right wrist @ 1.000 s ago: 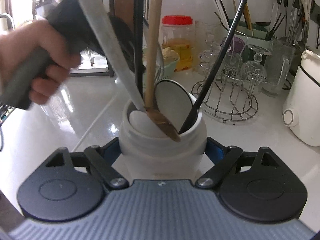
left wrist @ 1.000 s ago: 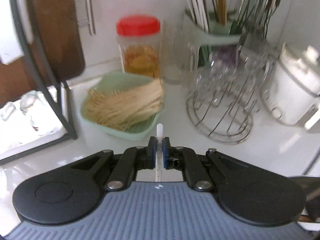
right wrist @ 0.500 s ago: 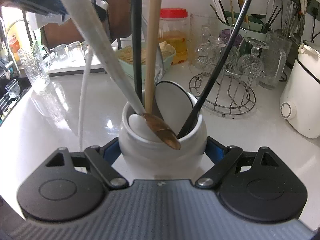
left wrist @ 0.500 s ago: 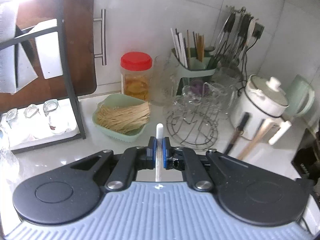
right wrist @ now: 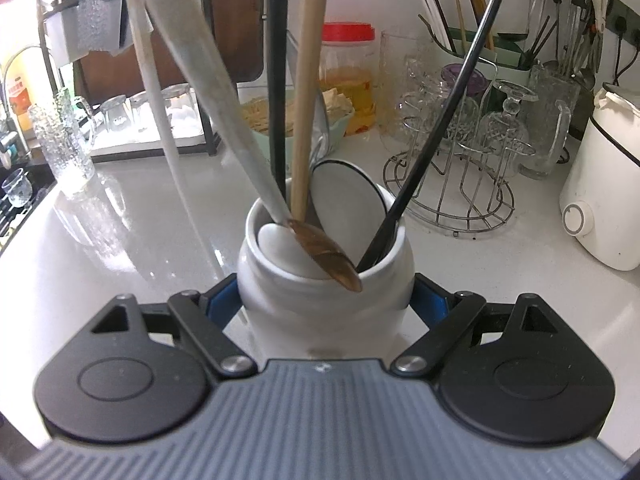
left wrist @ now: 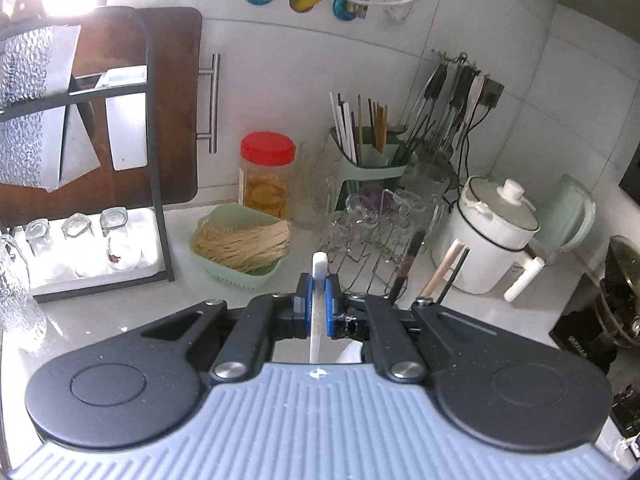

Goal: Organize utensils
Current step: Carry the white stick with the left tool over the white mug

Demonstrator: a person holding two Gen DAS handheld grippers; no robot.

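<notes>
My right gripper (right wrist: 326,308) is shut on a white ceramic jar (right wrist: 280,304) that stands on the counter, its blue pads pressed against both sides. Leaning in the jar are a wooden spoon (right wrist: 310,92), a pale spatula handle (right wrist: 208,92), a black handle (right wrist: 277,80), a thin black utensil (right wrist: 444,116) and a round white black-rimmed piece (right wrist: 348,200). My left gripper (left wrist: 319,300) is shut on a slim white utensil handle (left wrist: 319,264). In the right wrist view that white utensil (right wrist: 154,92) hangs to the left of the jar, outside it. Its lower end is hard to make out.
At the back stand a green basket of dry noodles (left wrist: 240,244), a red-lidded jar (left wrist: 267,176), a wire glass rack (left wrist: 372,240), a green chopstick holder (left wrist: 368,160) and a white cooker (left wrist: 492,236). A black shelf frame (left wrist: 156,160) with upturned glasses is at left.
My left gripper has risen and drawn back from the green basket, still holding the white utensil. The hand has left the right wrist view upward. The jar and right gripper have stayed put.
</notes>
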